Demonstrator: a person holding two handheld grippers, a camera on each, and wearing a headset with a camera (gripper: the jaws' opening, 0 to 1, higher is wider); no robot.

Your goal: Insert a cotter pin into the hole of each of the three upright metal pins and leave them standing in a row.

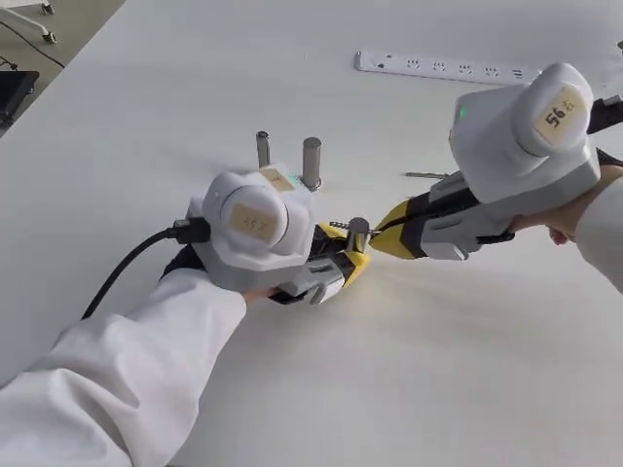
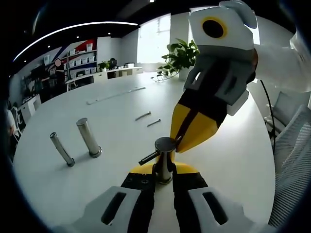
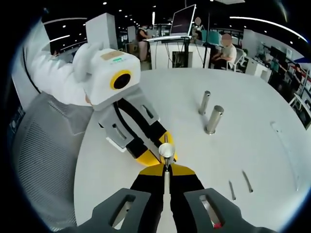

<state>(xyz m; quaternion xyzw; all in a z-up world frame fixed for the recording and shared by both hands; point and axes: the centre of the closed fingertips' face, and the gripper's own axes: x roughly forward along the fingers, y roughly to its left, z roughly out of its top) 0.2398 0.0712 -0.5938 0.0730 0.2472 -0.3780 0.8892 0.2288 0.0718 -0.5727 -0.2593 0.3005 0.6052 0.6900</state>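
My left gripper (image 2: 164, 171) is shut on an upright metal pin (image 2: 165, 156) near its base. My right gripper (image 3: 166, 169) is shut on a thin cotter pin, its yellow tips (image 1: 382, 234) right against the pin's head (image 1: 358, 232). The cotter pin's end (image 2: 148, 158) sticks out of the far side of the held pin, so it passes through the hole. Two other metal pins (image 1: 263, 148) (image 1: 311, 162) stand upright side by side on the white table behind the left gripper. Two loose cotter pins (image 3: 232, 190) (image 3: 247, 180) lie flat on the table.
A white power strip (image 1: 446, 67) lies at the table's far side. A black cable (image 1: 127, 268) trails from the left gripper toward the table's left edge. People sit at desks in the background of the right gripper view.
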